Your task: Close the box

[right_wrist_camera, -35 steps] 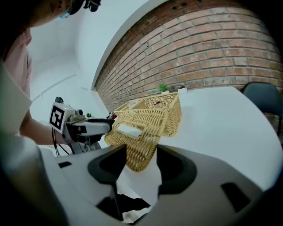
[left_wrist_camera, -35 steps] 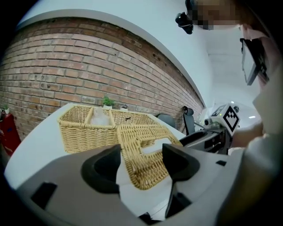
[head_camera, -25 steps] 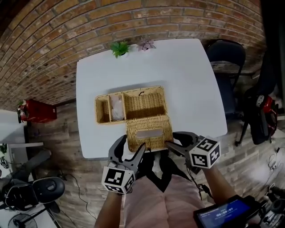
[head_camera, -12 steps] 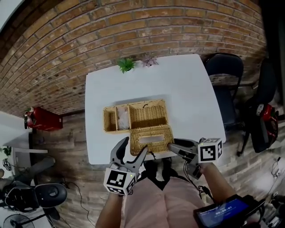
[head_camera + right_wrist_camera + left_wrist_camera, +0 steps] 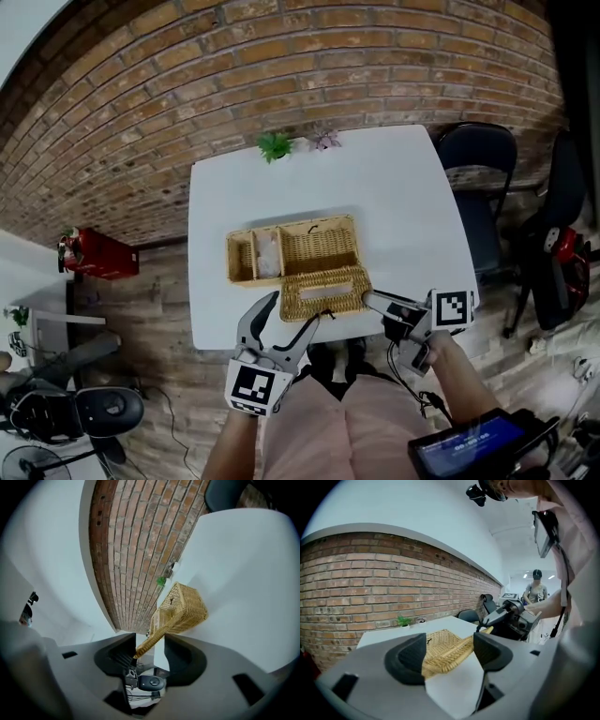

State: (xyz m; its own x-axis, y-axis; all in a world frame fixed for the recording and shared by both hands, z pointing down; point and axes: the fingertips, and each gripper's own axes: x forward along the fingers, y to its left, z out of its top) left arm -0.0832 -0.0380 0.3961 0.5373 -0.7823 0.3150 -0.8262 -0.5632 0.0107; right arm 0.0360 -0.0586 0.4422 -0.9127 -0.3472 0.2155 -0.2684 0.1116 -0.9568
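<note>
As the left hand-held gripper (image 5: 293, 314) hangs open, the right hand-held gripper (image 5: 372, 302), jaws parted, straddles the end of the tan wicker box lid (image 5: 328, 298).

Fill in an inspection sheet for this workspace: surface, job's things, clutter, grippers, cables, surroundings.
Surface: white table, box near its front edge.
Job's things: wicker box open; its lid tilted up at the front.
Clutter: green plant and pinkish plant at the far edge; pale item in one compartment.
Grippers: left gripper open, empty; right gripper open, the lid's corner between its jaws.
Cables: dark cable on the floor.
Surroundings: brick wall, dark chair, red object on the floor.
</note>
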